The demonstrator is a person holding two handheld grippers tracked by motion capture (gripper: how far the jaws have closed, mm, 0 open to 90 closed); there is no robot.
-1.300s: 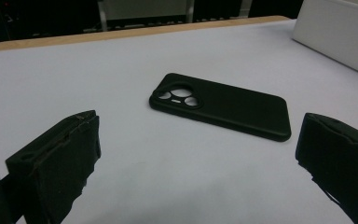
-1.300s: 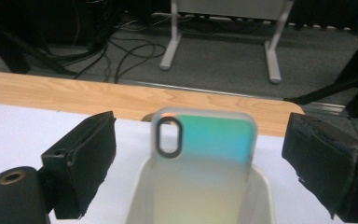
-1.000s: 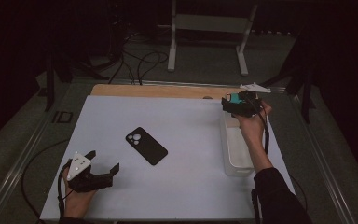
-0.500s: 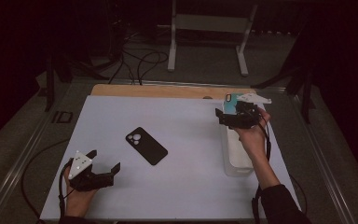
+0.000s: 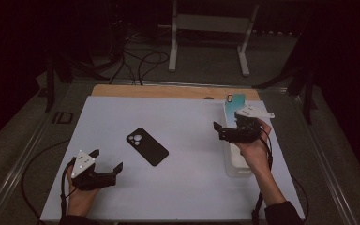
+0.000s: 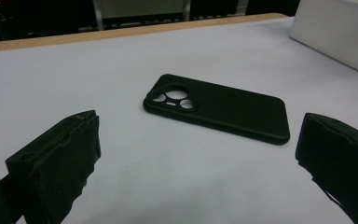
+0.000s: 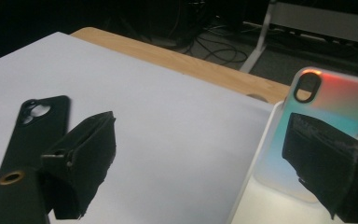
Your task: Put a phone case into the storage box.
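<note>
Looks abt halfway: colourful phone case (image 7: 328, 100) already propped in tray (image 5: 236, 166), black phone case (image 6: 219, 107) left flat on table (image 5: 187, 187), both grippers wide open, holding nothing – left gripper (image 5: 107, 161), right gripper (image 5: 221, 131).

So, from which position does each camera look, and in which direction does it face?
High view: above the person's side, looking forward and down on the white table; both forearms, left gripper, right gripper.
Left gripper view: low, along its open jaws toward the matte black phone case.
Right gripper view: along its open jaws, beside the iridescent phone case in the white tray.
All views share the black case.
</note>
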